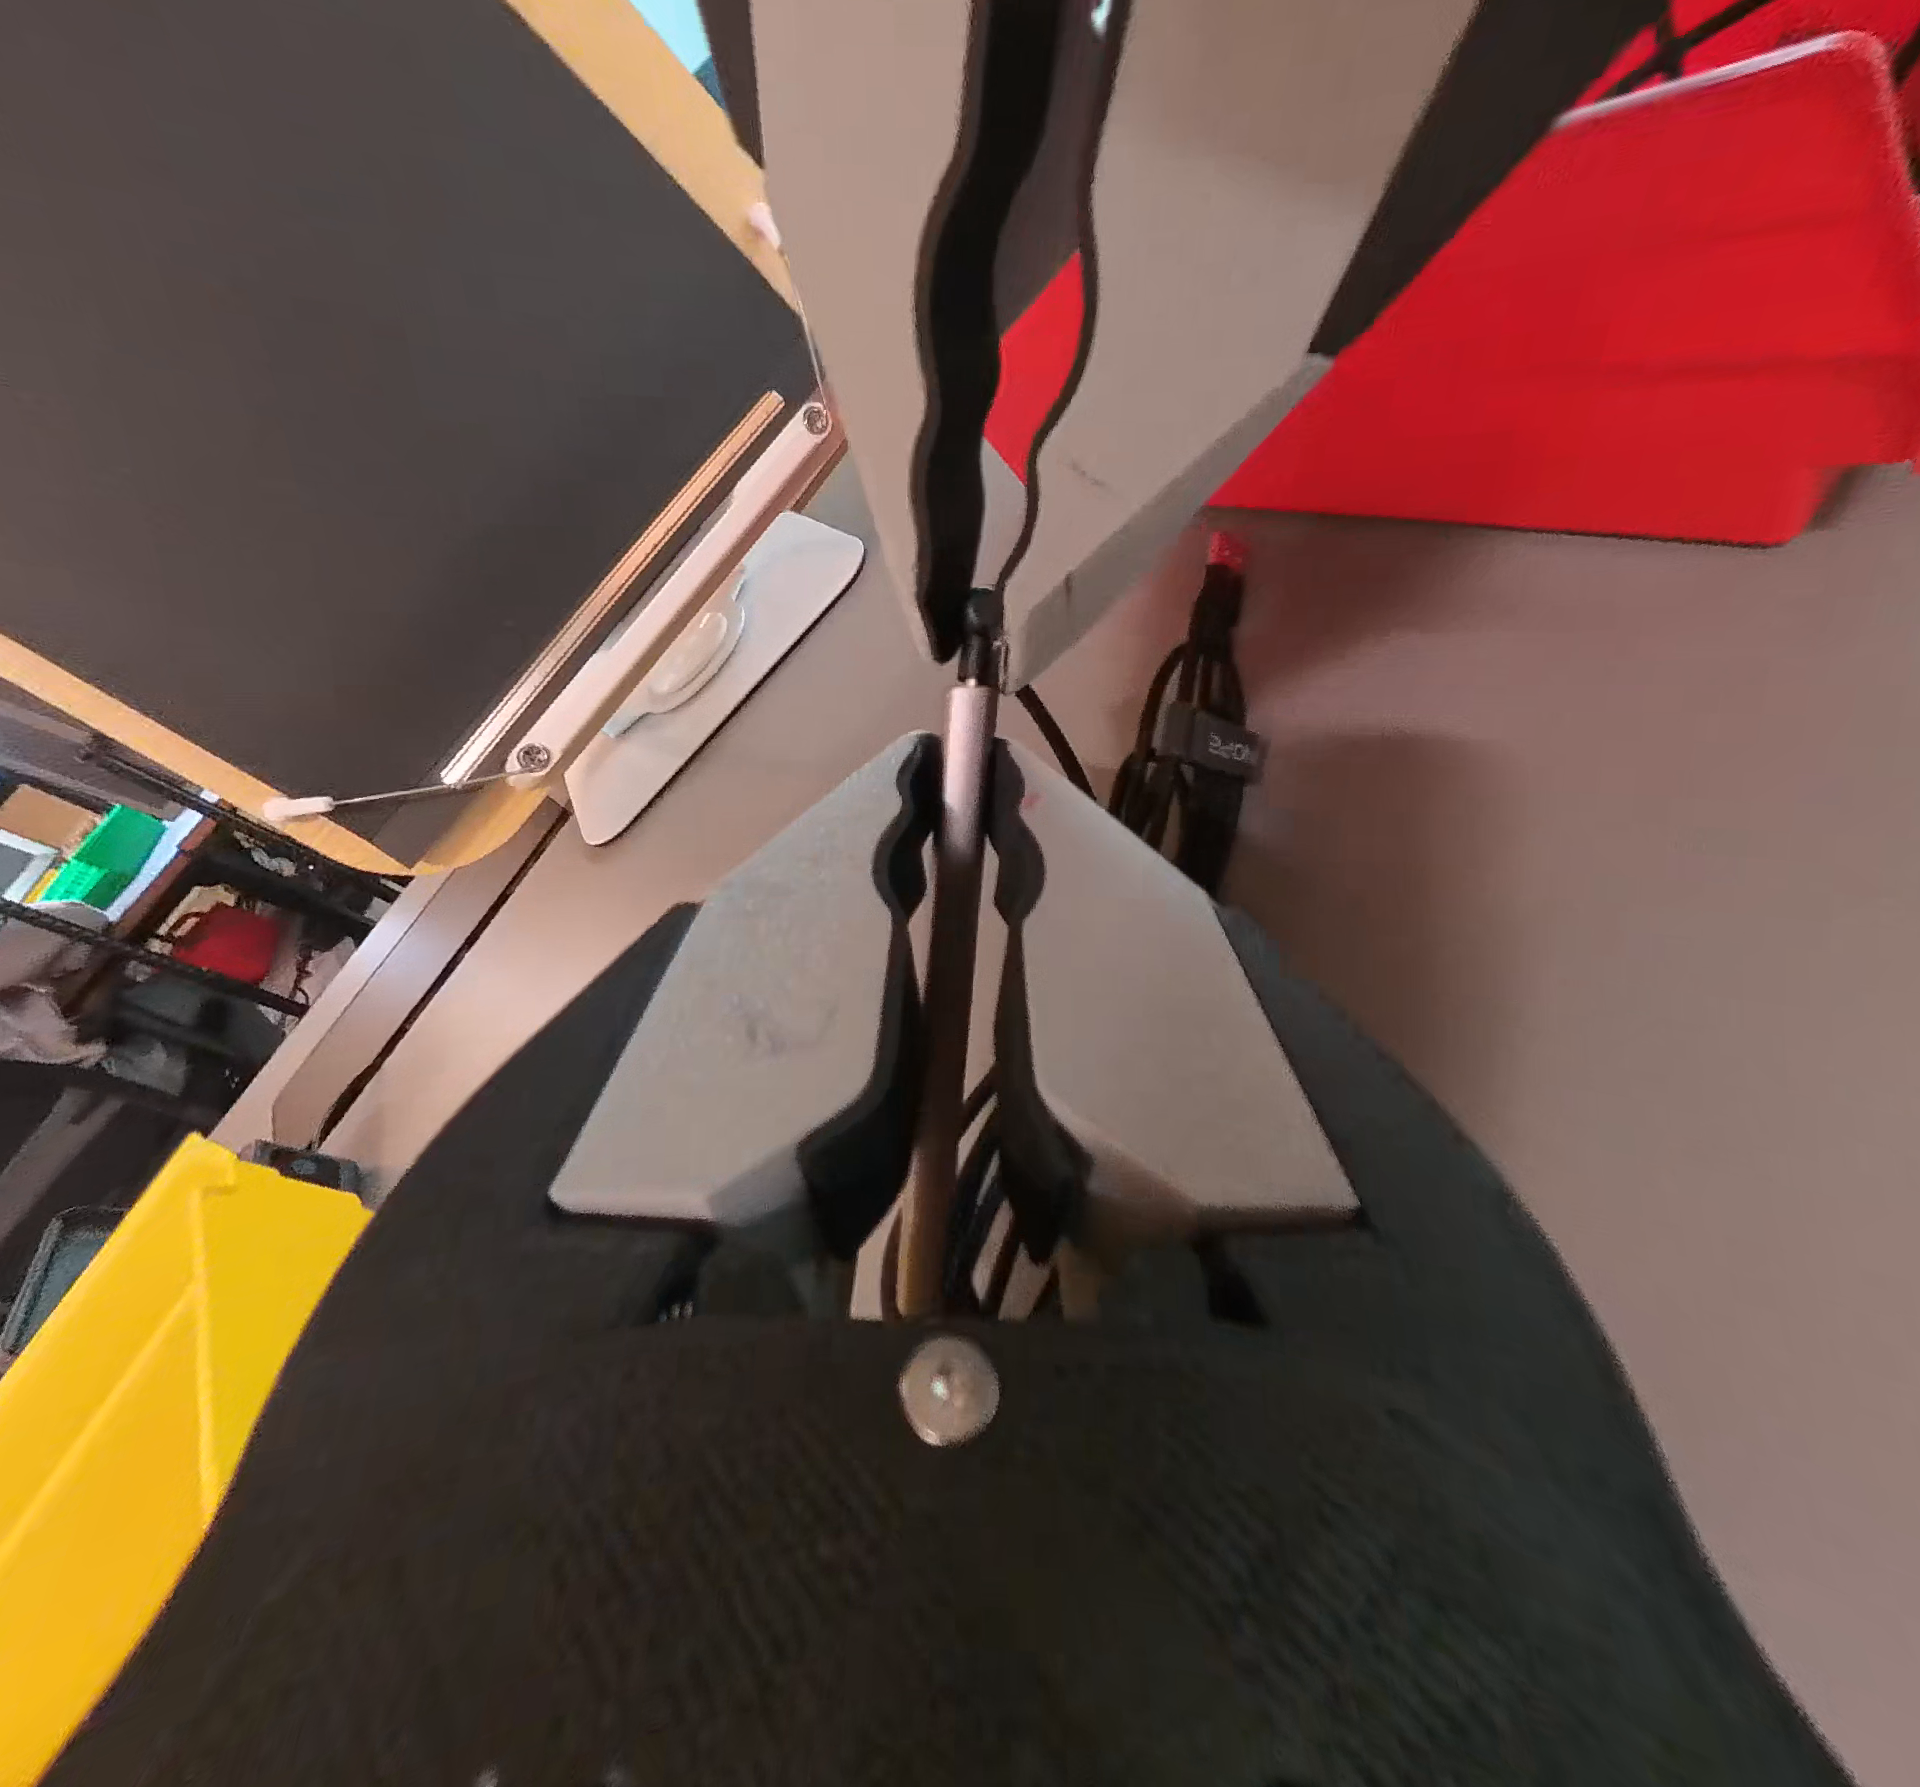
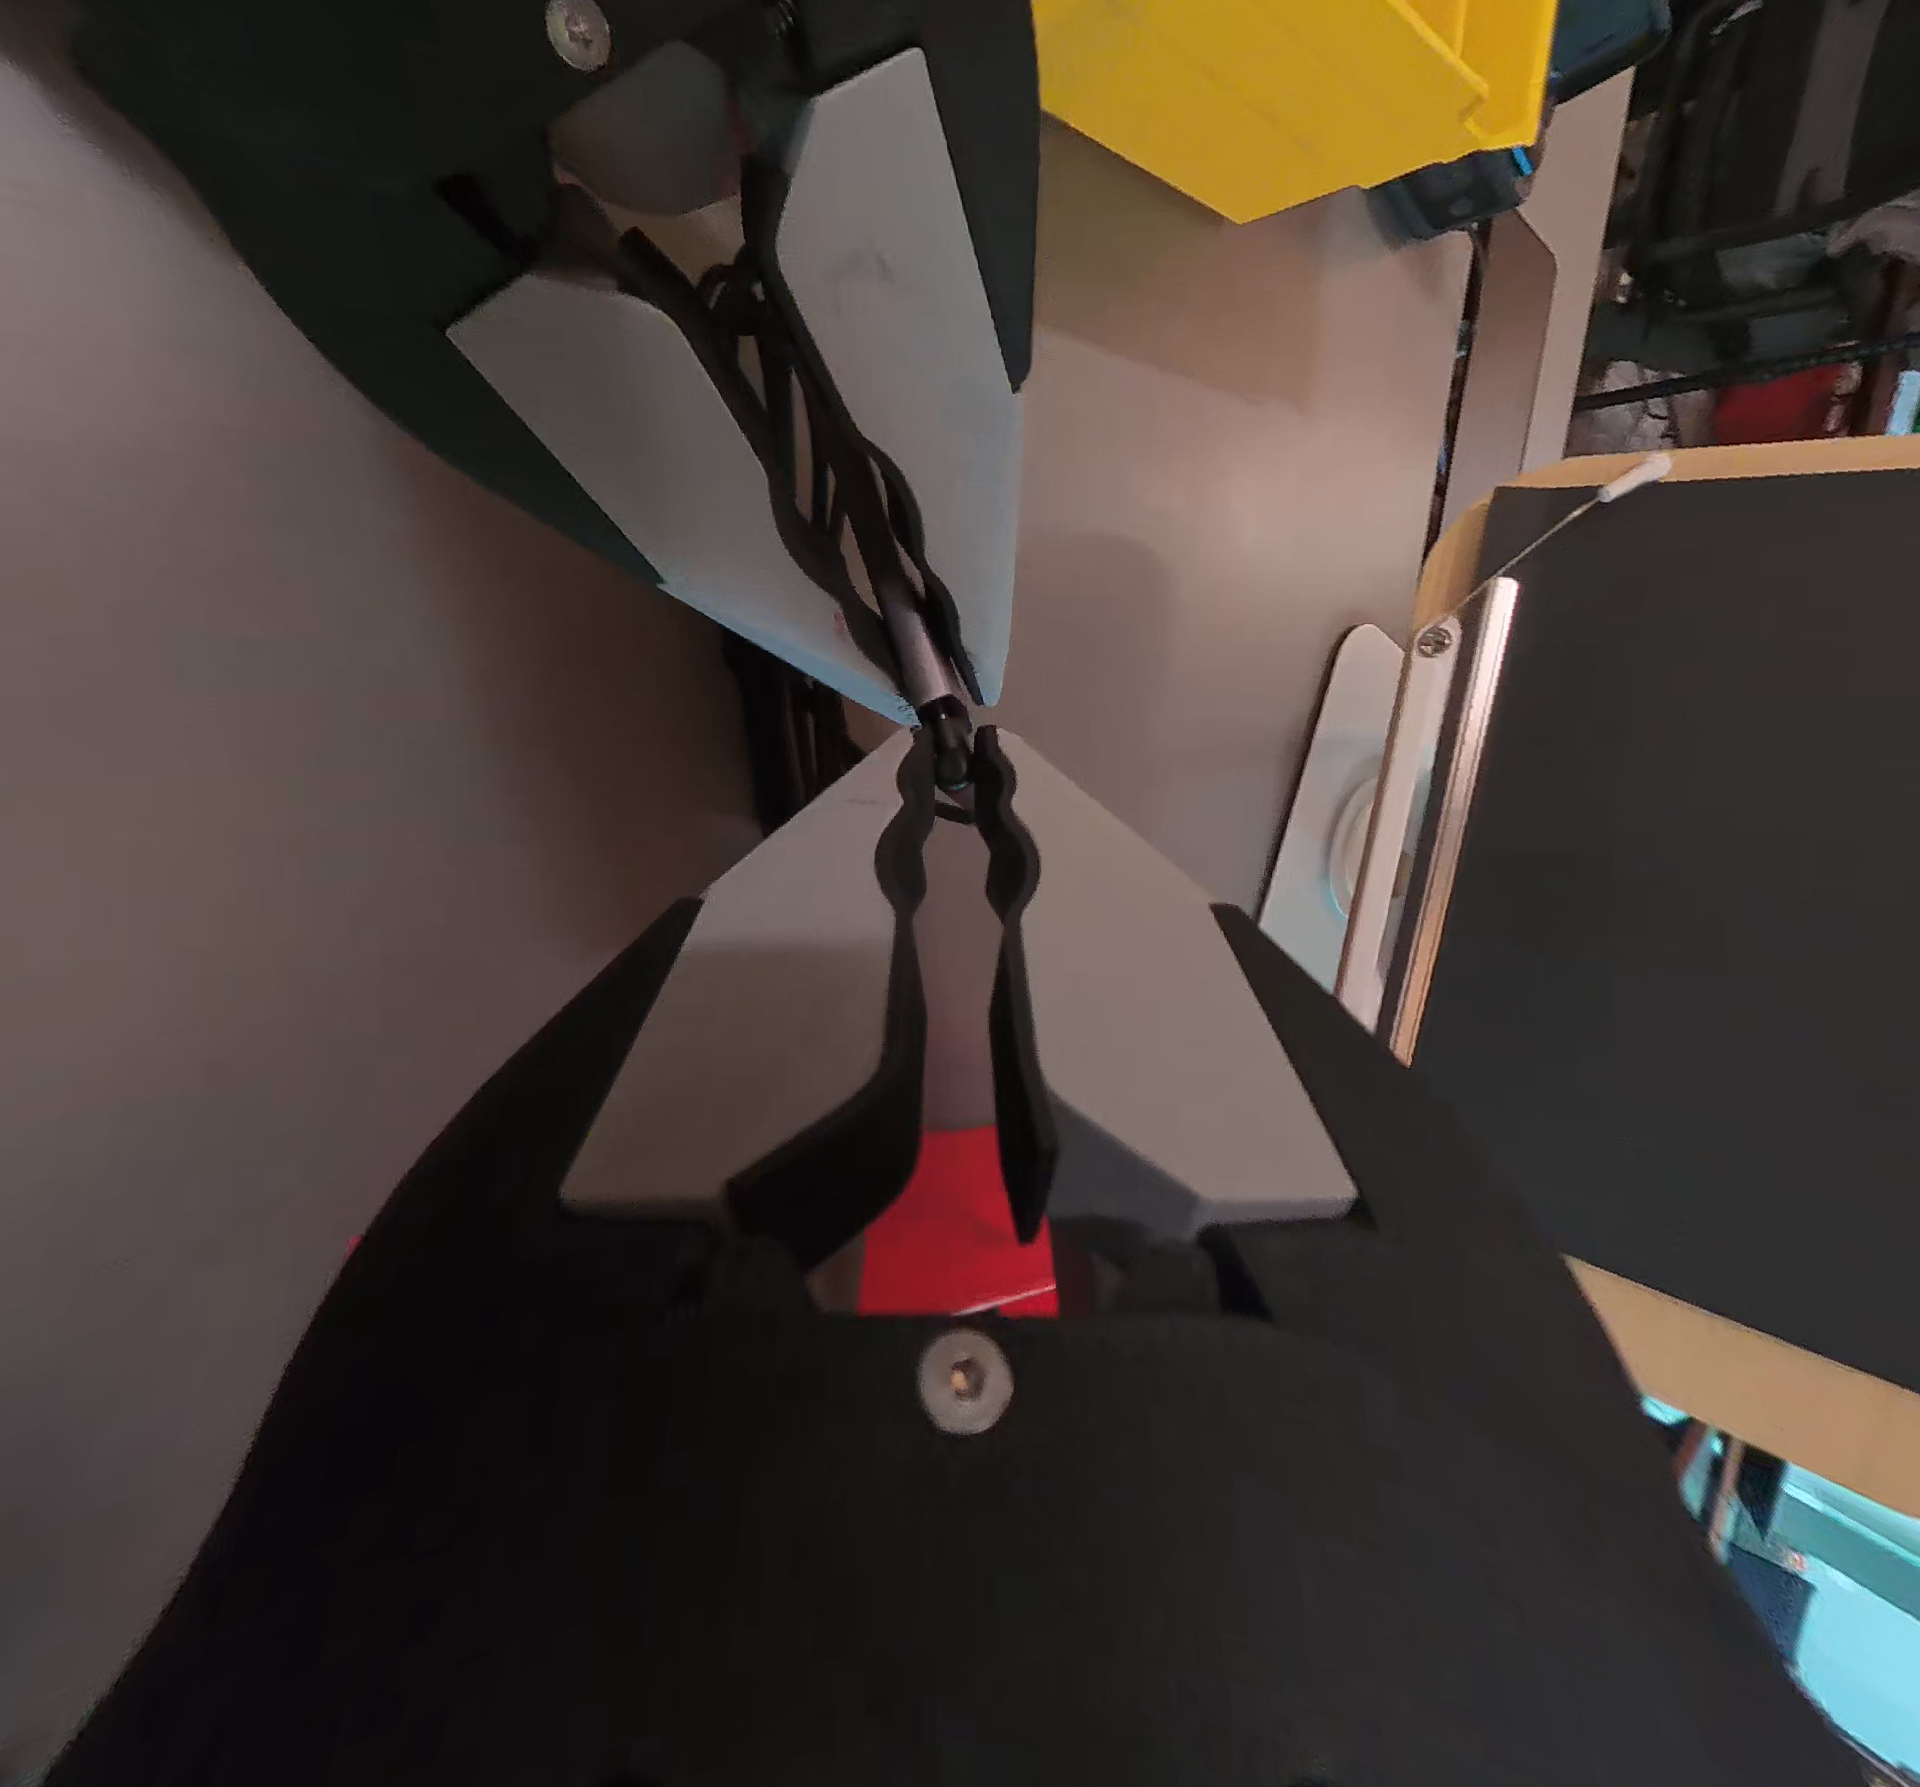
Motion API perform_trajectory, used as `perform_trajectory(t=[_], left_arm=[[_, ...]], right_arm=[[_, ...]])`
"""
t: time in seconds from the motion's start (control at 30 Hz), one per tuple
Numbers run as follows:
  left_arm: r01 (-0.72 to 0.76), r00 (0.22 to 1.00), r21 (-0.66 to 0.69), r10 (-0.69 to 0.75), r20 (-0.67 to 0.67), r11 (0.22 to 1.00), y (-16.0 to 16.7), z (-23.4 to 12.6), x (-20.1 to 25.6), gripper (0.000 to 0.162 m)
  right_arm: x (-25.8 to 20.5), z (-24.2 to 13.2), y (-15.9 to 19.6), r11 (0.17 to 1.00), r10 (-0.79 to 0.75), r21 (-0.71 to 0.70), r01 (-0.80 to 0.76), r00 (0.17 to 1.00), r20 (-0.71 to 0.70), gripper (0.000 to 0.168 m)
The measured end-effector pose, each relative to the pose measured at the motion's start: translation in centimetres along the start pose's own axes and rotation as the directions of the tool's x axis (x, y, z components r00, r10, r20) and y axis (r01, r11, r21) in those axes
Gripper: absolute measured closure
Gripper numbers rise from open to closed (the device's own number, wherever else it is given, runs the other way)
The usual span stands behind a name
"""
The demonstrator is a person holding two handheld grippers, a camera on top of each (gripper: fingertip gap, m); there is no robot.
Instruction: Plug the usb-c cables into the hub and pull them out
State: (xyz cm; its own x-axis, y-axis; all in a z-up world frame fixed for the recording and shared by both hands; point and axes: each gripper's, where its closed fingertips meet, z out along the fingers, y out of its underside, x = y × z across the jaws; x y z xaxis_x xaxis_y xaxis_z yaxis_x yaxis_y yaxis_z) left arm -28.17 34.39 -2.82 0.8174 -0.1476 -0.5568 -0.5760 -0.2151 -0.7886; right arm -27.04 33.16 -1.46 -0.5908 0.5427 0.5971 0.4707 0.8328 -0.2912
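My left gripper (image 1: 961,763) is shut on a slim grey hub (image 1: 967,729), seen edge-on, whose end sticks out past the fingertips. My right gripper (image 1: 974,638) comes in from the top, tip to tip with the left. It is shut on a black usb-c plug (image 1: 978,617) that meets the hub's end; how deep it sits is hidden. In the right wrist view my right gripper (image 2: 951,769) pinches the plug (image 2: 952,752). Facing it, the left gripper (image 2: 937,703) holds the hub (image 2: 912,654), with black cables (image 2: 821,449) trailing back between its fingers.
Both grippers hover over a beige table (image 1: 1558,906). A black panel on a white stand (image 1: 364,335) is left of them. A red case (image 1: 1558,283) lies behind, a bundle of black cables (image 1: 1184,750) to the right, and a yellow bin (image 1: 156,1374) near left. Both grippers' tips are close together, under 4 cm apart.
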Motion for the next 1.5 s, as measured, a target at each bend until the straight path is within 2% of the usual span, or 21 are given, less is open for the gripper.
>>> perform_trajectory(t=[0.1,0.23,0.37,0.47,0.63,0.93,1.33,1.5], left_arm=[[-0.004,1.0,0.024,0.004,0.0,1.0,-0.5,-0.2,0.1,0.154],[0.002,1.0,0.063,-0.002,-0.006,0.998,-1.1,-0.6,0.1,0.154],[-0.013,1.0,0.083,0.014,-0.01,0.996,-1.4,-0.8,0.3,0.154],[0.03,0.998,0.118,-0.024,-0.052,0.993,-1.7,-1.2,0.5,0.154],[-0.002,0.999,0.148,0.009,-0.052,0.989,-2.4,-1.8,0.8,0.154],[-0.013,0.997,0.164,0.026,-0.074,0.986,-2.5,-1.7,1.3,0.153],[-0.04,0.994,0.178,0.057,-0.095,0.983,-2.6,-1.7,2.2,0.153],[-0.033,0.994,0.184,0.051,-0.094,0.982,-2.7,-1.8,2.1,0.153]], right_arm=[[0.1,-0.4,0.0,1.0,0.005,0.009,-0.005,1.0,0.026,0.162],[0.0,-1.0,-0.2,0.994,0.081,0.067,-0.089,0.991,0.106,0.162],[-0.2,-1.3,-0.1,0.995,0.06,0.077,-0.069,0.991,0.121,0.162],[-0.3,-1.7,-0.5,0.993,0.044,0.103,-0.058,0.99,0.136,0.162],[-0.6,-2.4,-0.6,0.988,0.03,0.146,-0.055,0.985,0.172,0.161],[-1.1,-2.5,-0.3,0.972,0.059,0.208,-0.107,0.972,0.228,0.161],[-1.9,-2.8,0.1,0.962,0.031,0.253,-0.099,0.965,0.261,0.16],[-1.8,-2.9,-0.1,0.939,0.081,0.295,-0.174,0.95,0.302,0.16]])
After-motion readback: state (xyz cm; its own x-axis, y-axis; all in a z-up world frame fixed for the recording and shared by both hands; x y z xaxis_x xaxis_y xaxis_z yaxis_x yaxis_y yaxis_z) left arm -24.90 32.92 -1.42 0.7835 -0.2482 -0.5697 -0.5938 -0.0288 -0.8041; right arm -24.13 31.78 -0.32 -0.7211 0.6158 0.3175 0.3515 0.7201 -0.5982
